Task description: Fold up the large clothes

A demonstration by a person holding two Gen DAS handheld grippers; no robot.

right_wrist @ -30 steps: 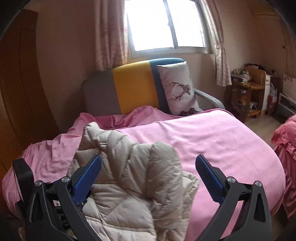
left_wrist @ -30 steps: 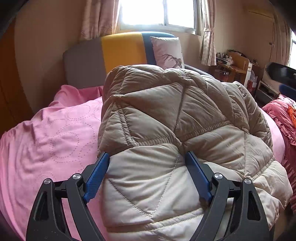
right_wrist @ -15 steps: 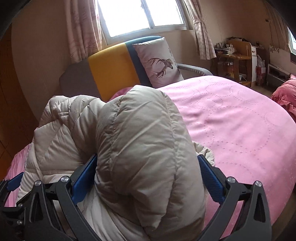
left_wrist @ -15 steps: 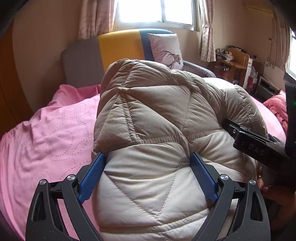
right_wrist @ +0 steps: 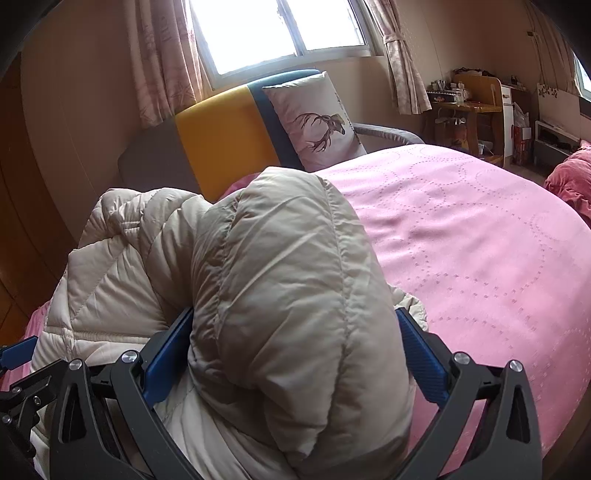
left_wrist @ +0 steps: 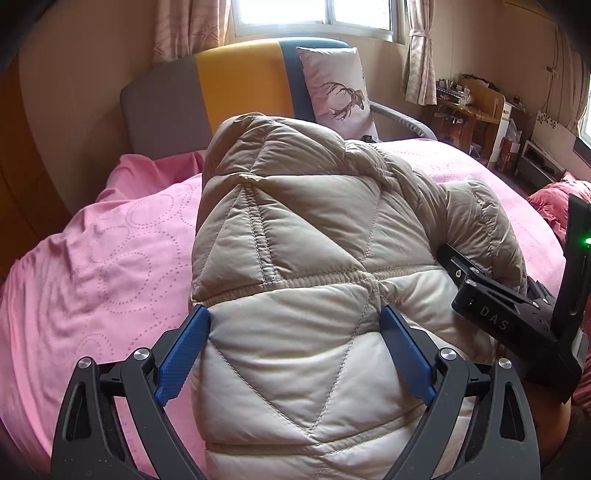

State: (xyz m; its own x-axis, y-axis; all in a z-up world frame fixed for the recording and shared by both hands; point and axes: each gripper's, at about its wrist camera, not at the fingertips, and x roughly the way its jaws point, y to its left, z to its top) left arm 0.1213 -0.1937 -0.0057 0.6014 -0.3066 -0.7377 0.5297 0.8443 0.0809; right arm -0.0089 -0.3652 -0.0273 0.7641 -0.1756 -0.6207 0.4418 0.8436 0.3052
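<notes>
One jacket (left_wrist: 303, 266), two grippers (left_wrist: 295, 347) (right_wrist: 295, 347).

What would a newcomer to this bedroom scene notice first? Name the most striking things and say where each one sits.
The eye goes first to the puffy beige quilted jacket, bunched up in the foreground on the pink bedspread, with the left gripper and the right gripper each holding a thick bulge of it between blue fingers. Next comes the yellow headboard panel beneath the bright window, with a deer-print pillow leaning just right of it.
</notes>
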